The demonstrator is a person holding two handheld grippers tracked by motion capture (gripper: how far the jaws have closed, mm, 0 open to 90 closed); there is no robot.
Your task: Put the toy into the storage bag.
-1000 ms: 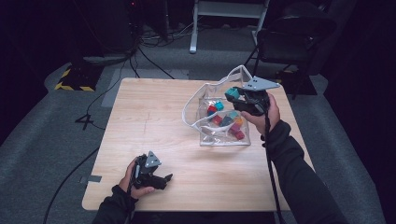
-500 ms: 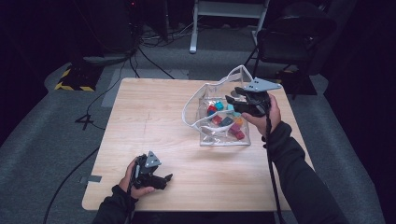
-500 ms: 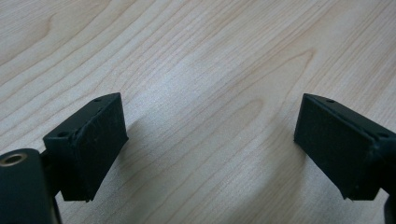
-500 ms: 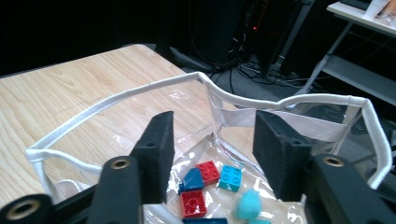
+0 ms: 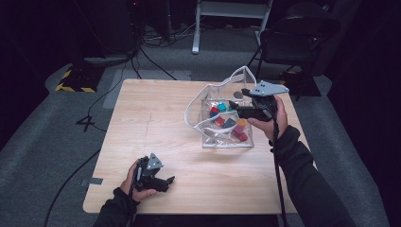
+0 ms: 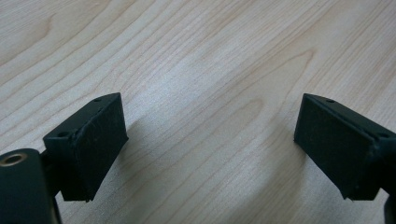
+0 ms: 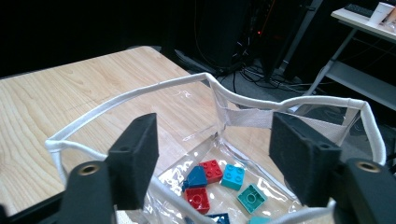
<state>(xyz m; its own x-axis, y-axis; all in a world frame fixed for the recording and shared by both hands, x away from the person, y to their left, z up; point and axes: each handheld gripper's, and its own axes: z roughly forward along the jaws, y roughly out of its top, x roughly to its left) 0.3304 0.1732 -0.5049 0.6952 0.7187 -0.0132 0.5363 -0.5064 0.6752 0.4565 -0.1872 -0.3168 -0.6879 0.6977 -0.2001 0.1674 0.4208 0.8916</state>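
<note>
A clear bag (image 5: 222, 124) is sitting at the desk's (image 5: 156, 118) two o'clock, holding red, blue and teal bricks (image 7: 215, 179). The right gripper (image 5: 236, 108) is hovering over the bag's mouth, its fingers (image 7: 140, 154) just having been spreading, nothing between them. The right gripper view is showing the brick studs. At seven o'clock, the left gripper (image 5: 165, 182) is resting on bare desk, fingers (image 6: 93, 140) spread and empty.

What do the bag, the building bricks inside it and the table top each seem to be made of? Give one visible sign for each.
Bag: probably clear soft plastic; the wood shows through it, and its rim is white fabric-like tape.
Bricks: likely hard glossy plastic; studded, bright colours.
Table top: light wood or wood-look laminate; grain lines.
</note>
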